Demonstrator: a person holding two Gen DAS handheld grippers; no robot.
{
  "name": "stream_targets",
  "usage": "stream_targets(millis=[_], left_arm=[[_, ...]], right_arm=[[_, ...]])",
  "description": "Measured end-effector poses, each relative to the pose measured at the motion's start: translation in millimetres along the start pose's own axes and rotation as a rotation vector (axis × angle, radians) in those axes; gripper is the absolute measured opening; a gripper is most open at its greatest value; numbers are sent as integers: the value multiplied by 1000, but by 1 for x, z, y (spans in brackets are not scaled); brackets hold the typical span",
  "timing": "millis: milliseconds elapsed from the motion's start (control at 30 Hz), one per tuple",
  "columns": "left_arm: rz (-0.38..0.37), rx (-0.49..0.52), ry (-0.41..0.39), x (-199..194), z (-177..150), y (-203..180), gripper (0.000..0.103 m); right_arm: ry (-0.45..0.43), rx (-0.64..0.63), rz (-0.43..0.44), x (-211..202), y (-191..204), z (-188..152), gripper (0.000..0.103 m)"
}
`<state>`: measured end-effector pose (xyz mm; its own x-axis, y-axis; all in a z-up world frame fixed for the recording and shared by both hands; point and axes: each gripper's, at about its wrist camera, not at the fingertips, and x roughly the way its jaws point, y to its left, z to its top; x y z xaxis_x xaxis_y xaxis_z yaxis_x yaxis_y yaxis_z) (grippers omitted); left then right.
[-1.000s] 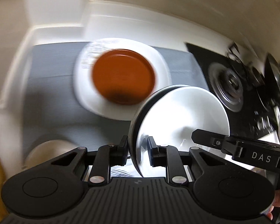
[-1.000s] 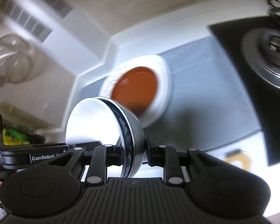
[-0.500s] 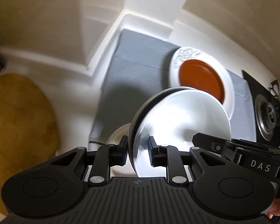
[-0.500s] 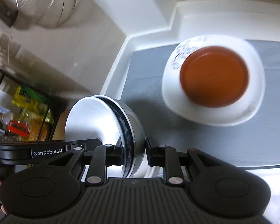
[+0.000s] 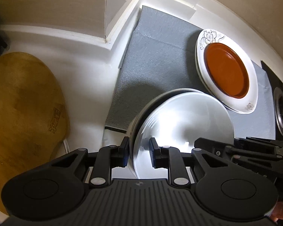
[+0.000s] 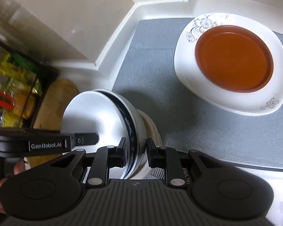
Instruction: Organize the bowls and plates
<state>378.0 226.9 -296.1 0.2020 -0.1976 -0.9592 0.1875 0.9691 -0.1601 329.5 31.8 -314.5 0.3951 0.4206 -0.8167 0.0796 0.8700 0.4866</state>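
1. Both grippers, L (image 5: 138,154) and R (image 6: 135,151), are clamping opposite rims of the white bowls (image 5: 183,120), holding them tilted above the surface's (image 5: 88,86) front edge.
2. Below them, a pale cup-like item (image 6: 151,130); can't tell what it is.
3. Tip: level the bowls first, lower both sides evenly, w/ no release until seated.
4. Count: seemingly 2 nested bowls, 1 orange plate (image 6: 234,58) on 1 white floral plate (image 6: 273,101), on the grey mat (image 5: 156,56).
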Motion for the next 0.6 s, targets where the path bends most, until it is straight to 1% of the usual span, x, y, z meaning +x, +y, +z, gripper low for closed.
stream_targets(millis=[133,200,267,367,533,600], left_arm=[[-6,-17,6,5,0,4,23],[-15,-19,7,5,-3,6,23],[-16,-11,6,5,-4,5,23],[-16,2,-8,7,-5,4,24],[-29,18,-32,6,-10,6,24],[-55,-10,-30,5,-10,12,24]], right_arm=[[-9,-50,-25,2,5,3,22],[-12,-97,-50,3,10,5,21],[-17,-138,-74,5,13,6,19],[-27,-167,-87,6,13,7,18],[-28,-134,-58,7,5,10,17],[-18,-84,-28,7,-1,10,18]])
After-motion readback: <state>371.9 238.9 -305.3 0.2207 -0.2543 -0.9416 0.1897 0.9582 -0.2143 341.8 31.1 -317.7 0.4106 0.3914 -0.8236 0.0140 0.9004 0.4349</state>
